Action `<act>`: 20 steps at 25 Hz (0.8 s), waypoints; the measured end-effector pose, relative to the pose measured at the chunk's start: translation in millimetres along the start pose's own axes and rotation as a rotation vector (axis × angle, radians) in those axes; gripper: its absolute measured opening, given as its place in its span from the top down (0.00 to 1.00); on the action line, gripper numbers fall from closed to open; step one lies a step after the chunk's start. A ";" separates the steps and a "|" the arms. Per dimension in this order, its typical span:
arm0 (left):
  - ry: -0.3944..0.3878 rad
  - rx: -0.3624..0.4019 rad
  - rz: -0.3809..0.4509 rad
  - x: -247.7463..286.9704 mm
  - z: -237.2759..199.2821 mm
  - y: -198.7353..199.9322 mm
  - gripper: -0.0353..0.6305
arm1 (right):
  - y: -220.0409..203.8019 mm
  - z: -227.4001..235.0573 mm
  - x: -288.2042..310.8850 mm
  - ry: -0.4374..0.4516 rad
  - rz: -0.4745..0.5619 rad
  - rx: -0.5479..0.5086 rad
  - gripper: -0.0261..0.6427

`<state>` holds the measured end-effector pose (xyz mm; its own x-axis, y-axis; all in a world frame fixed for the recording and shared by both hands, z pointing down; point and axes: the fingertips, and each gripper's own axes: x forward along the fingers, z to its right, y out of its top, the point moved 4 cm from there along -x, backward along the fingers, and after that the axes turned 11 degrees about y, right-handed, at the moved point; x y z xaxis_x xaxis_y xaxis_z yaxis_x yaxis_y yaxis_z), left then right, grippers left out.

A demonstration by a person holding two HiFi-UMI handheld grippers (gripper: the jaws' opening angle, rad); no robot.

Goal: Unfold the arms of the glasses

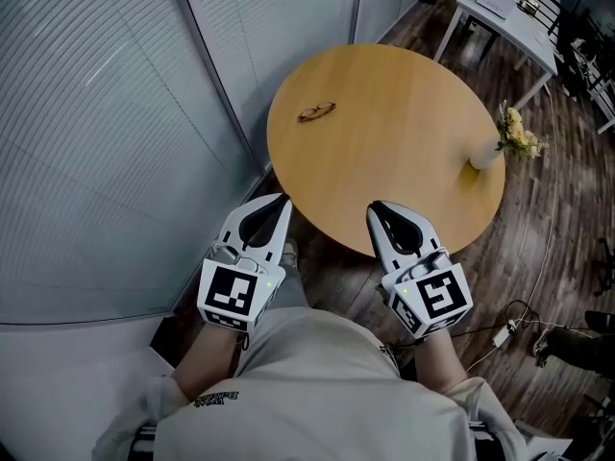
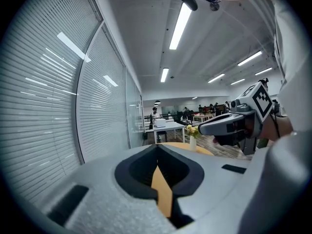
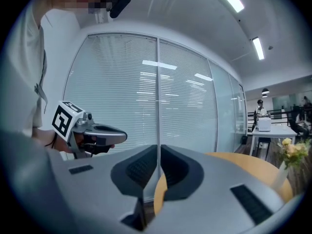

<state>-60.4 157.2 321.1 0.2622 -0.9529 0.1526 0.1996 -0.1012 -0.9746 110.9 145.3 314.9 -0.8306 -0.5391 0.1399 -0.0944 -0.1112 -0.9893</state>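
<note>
Fingers [image 1: 261, 221] closed; glasses [image 1: 316, 111] lie slanted, long axis rising rightward.

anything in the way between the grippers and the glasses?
Nothing visible. Only bare table lies between the glasses and the left gripper or right gripper at its near edge. The vase of flowers stands at the right edge, off either path.
</note>
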 end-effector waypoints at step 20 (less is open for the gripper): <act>-0.133 -0.024 -0.030 122.6 -111.3 -18.1 0.91 | 19.1 68.4 147.4 -0.101 -0.059 0.020 0.90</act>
<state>-137.0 10.4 339.2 0.3792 -0.9032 0.2010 0.1873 -0.1378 -0.9726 24.3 6.6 319.4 -0.7642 -0.6125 0.2023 -0.1299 -0.1610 -0.9784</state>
